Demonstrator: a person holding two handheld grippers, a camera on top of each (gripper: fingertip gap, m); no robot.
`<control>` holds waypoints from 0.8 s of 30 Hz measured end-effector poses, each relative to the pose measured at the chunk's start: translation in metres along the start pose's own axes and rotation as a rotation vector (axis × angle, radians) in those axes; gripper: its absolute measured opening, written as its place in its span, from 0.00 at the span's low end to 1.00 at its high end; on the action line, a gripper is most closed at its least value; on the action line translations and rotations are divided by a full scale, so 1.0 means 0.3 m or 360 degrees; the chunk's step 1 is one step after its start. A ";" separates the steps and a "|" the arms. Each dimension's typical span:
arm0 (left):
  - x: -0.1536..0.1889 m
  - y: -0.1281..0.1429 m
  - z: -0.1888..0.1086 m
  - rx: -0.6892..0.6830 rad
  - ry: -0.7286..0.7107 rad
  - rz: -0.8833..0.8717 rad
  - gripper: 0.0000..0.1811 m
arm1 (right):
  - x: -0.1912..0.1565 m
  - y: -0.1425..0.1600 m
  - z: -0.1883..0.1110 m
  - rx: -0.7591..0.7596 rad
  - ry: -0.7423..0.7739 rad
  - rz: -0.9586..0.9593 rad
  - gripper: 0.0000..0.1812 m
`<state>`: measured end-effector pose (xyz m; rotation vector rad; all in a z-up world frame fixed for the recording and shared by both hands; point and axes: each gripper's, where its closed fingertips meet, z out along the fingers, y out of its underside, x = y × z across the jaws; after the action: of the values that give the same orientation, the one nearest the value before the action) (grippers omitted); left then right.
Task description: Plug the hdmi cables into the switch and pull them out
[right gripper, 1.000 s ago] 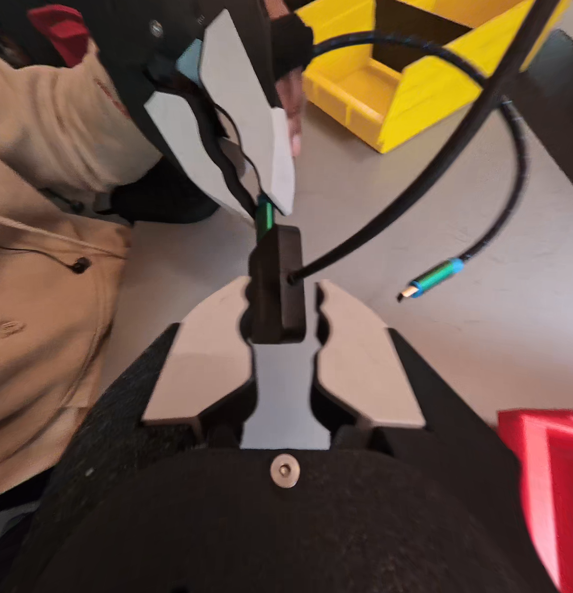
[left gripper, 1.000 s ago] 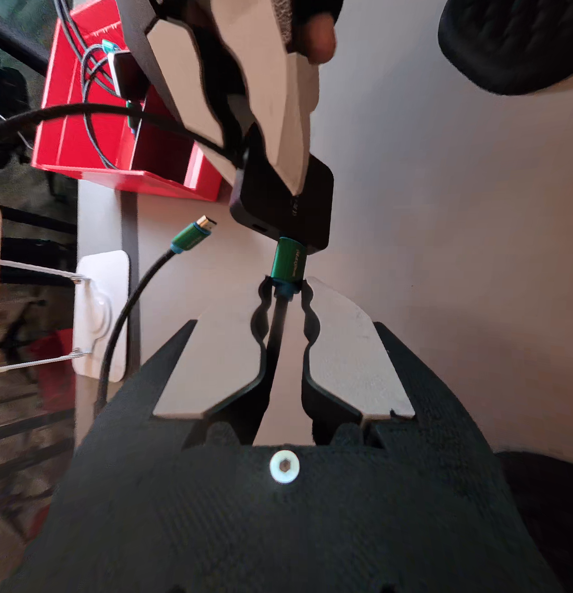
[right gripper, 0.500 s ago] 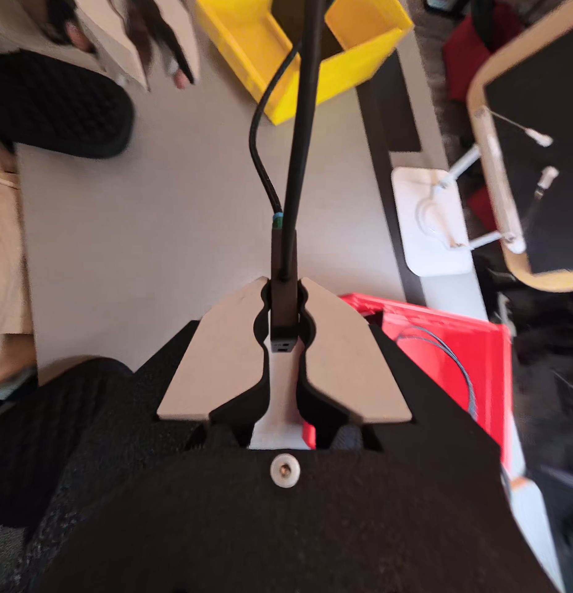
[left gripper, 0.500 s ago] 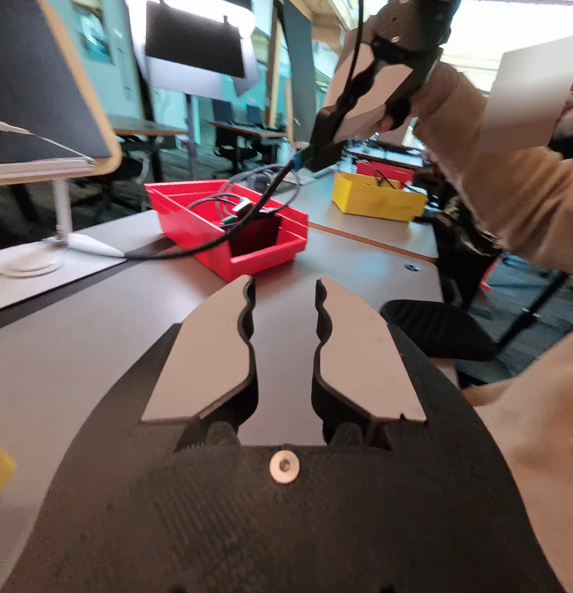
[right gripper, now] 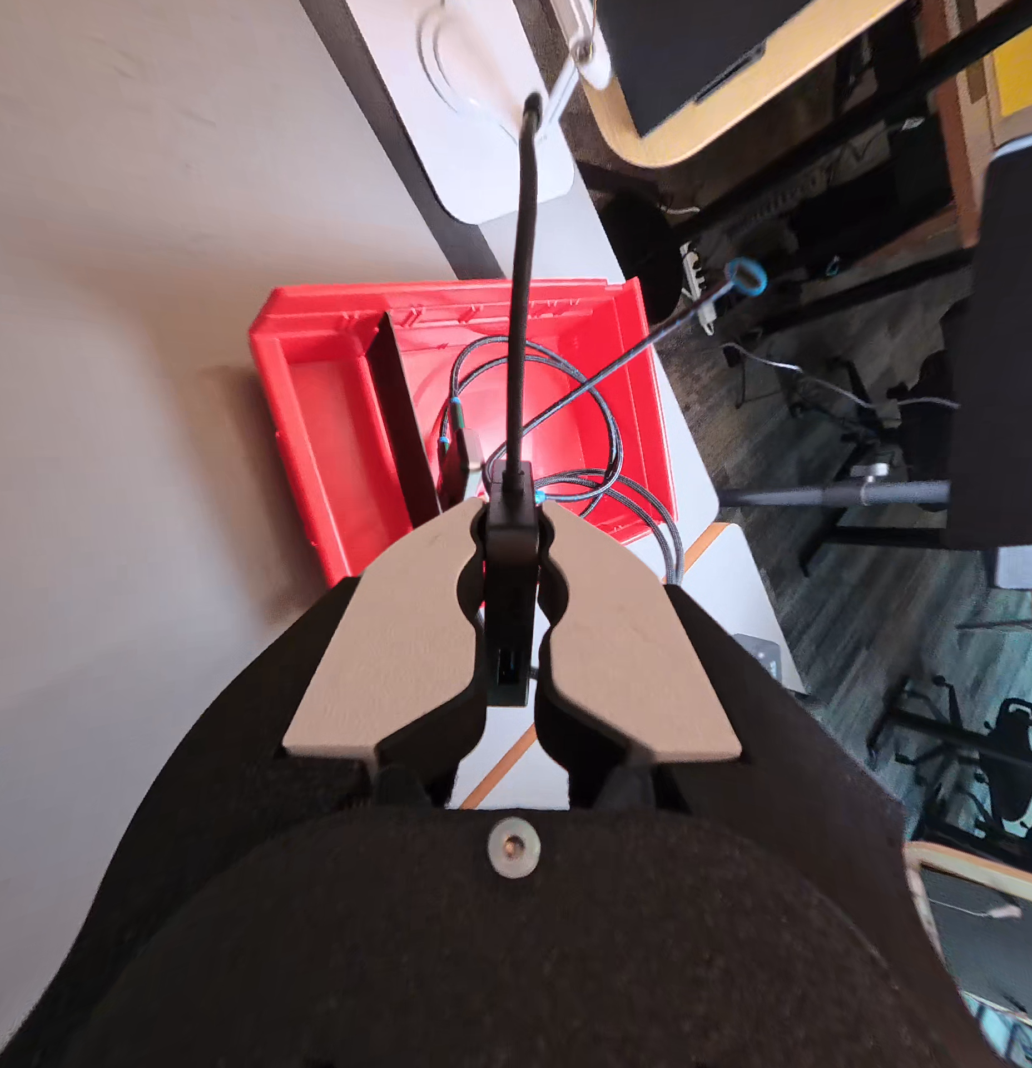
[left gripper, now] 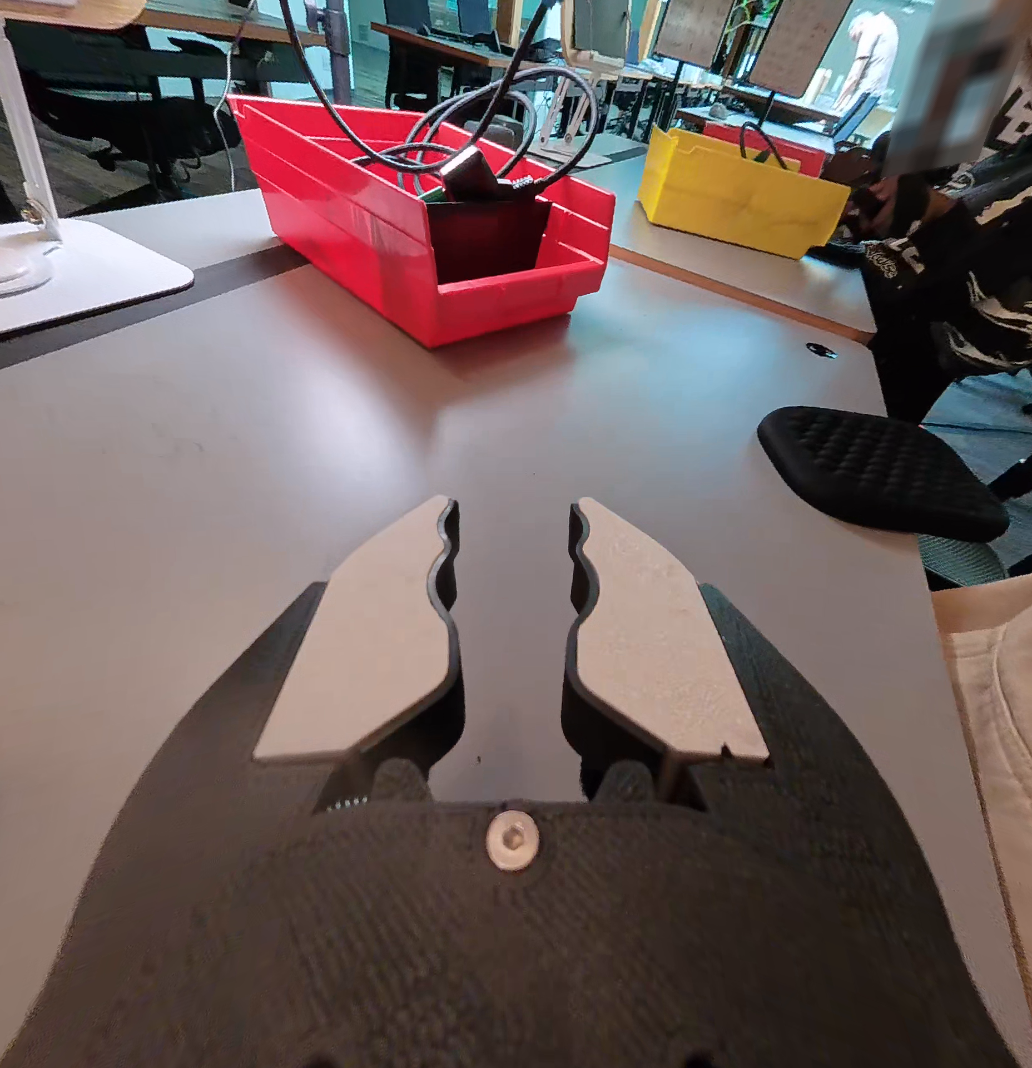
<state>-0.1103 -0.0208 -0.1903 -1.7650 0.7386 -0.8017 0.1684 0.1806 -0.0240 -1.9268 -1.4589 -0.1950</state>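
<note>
My right gripper [right gripper: 509, 508] is shut on the black HDMI switch [right gripper: 507, 583] and holds it edge-up above the red bin [right gripper: 329, 416]. The switch's own black cable [right gripper: 522, 300] runs away from it toward the top of the right wrist view. Coiled braided HDMI cables [right gripper: 612, 451] with green and blue plugs lie in the bin beside another small black box [right gripper: 464, 456]. My left gripper [left gripper: 513, 508] is open and empty, low over the grey table [left gripper: 213, 462], with the red bin [left gripper: 386, 243] well ahead of it.
A yellow bin [left gripper: 727, 196] stands at the back right on a second table. A black chair armrest [left gripper: 872, 468] juts in at the table's right edge. A white stand base [left gripper: 69, 277] sits at the left. A person's sleeve [left gripper: 993, 722] is at the right. The gap from one gripper's tips to the other's is roughly 40 centimeters.
My left gripper let go of the green plug, opened and drew back low over the table. My right gripper carried the switch away, over the red bin.
</note>
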 end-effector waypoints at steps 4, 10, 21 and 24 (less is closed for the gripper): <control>-0.029 0.014 -0.007 -0.0009 -0.0063 -0.0071 0.20 | 0.036 0.049 0.168 -0.0114 -0.0031 0.0060 0.08; -0.064 0.035 -0.017 -0.0009 -0.0126 -0.0120 0.20 | 0.107 0.168 0.446 -0.0379 -0.0011 0.0060 0.08; -0.098 0.067 -0.019 -0.0091 -0.0238 -0.0028 0.21 | 0.040 0.207 0.580 -0.0717 -0.0125 -0.0282 0.13; -0.128 0.053 -0.042 -0.0065 -0.0334 0.0009 0.21 | 0.039 0.135 0.511 -0.0521 -0.0121 -0.0180 0.24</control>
<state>-0.1449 -0.0020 -0.2089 -1.8500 0.6231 -0.5896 0.1652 0.2779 -0.1497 -2.1283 -1.6717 -0.4405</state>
